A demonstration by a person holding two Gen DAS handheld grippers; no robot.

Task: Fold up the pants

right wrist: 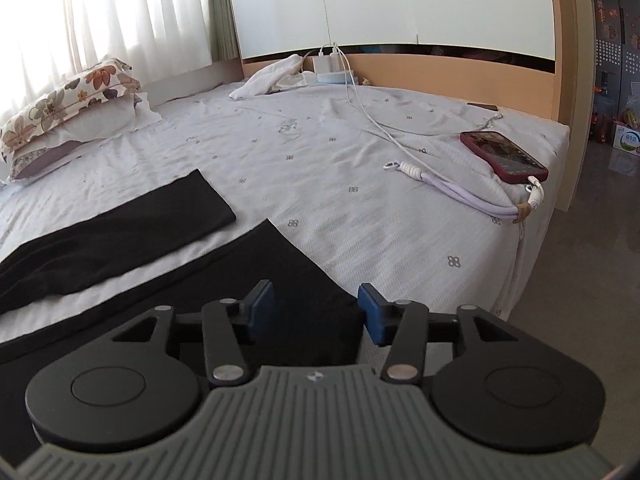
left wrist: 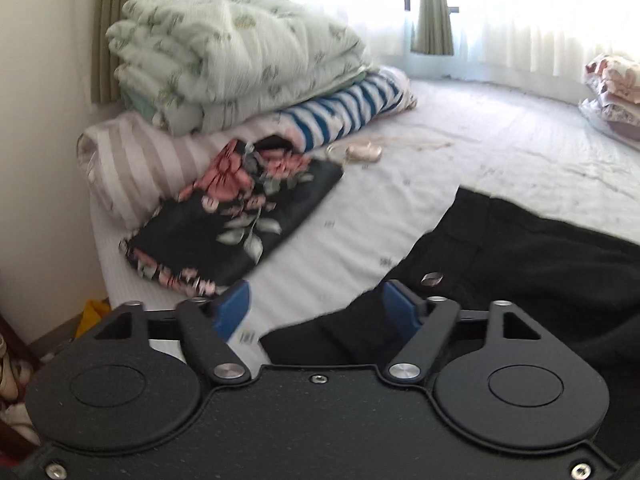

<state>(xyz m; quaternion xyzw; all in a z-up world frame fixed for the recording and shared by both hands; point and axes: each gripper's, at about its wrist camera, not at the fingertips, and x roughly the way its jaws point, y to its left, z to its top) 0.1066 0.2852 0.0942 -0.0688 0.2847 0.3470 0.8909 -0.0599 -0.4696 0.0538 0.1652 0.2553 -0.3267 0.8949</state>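
Black pants (right wrist: 120,220) lie limp on the bed, soft and light; left gripper (left wrist: 316,308) and right gripper (right wrist: 316,308) tongs spread, best pinching the hem at twelve o'clock.

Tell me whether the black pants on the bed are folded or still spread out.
Spread out, not yet folded. In the right wrist view the black pants lie flat on the bed sheet, two legs apart with sheet showing between them.
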